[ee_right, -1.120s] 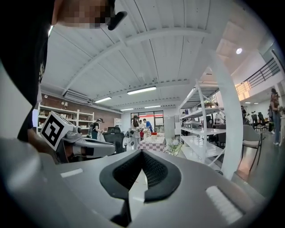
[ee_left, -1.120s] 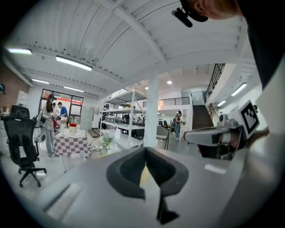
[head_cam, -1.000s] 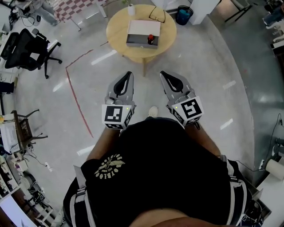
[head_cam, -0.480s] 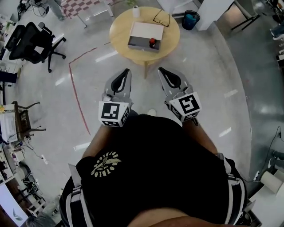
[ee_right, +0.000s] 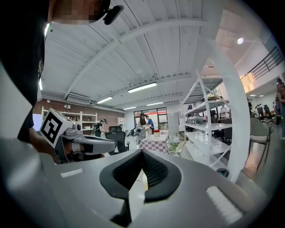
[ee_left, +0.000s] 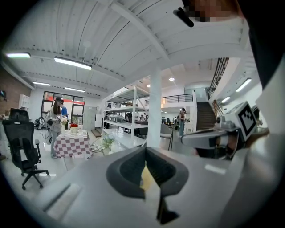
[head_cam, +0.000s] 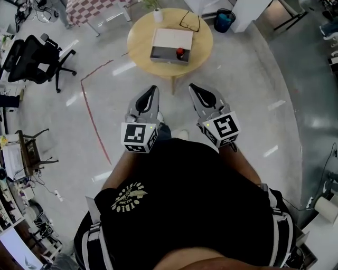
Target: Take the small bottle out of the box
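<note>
A round wooden table point(head_cam: 142, 50) stands far ahead in the head view. On it lies an open grey box point(head_cam: 171, 41) with a small red-capped bottle point(head_cam: 180, 52) at its near right corner. My left gripper point(head_cam: 152, 89) and right gripper point(head_cam: 193, 87) are held side by side in front of the body, well short of the table, both shut and empty. In the left gripper view the jaws point(ee_left: 146, 156) meet with nothing between them. The right gripper view shows the same: jaws point(ee_right: 142, 156) together, pointing out level into the room.
Glasses point(head_cam: 188, 21) and a small plant vase point(head_cam: 158, 15) also sit on the table. A black office chair point(head_cam: 34, 55) is at the left, a red tape line point(head_cam: 92, 113) runs along the floor, and a blue bin point(head_cam: 224, 20) stands behind the table.
The head view has swayed a little as the person steps. Both grippers keep their shut pose in front of the body, and the table stays at about the same distance.
</note>
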A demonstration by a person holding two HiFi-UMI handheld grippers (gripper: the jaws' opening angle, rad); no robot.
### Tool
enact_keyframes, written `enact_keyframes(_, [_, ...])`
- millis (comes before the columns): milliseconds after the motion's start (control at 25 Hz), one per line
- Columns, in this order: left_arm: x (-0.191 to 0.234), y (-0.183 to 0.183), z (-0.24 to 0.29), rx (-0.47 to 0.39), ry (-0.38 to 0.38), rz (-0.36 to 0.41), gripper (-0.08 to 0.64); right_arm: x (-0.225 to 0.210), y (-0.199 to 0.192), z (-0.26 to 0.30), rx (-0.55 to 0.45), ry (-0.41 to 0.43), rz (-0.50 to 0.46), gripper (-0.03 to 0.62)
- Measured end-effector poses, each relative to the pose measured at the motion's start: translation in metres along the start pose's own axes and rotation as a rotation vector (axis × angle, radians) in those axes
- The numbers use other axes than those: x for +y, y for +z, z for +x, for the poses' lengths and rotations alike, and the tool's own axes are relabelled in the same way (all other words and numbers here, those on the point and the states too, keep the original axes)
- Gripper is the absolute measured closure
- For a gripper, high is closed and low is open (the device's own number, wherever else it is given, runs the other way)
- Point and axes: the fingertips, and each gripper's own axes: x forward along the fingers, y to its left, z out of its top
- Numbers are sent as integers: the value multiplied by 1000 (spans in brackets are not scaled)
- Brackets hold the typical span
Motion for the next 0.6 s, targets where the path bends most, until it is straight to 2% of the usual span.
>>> enact_keyframes(280, [15,0,25,8,-35,-4,560,-11,9,19,-33,-41,-3,586])
enact_keyframes(600, [35,6,46,16,-63,3,560,-14,17,41,-24,-63,-1,586])
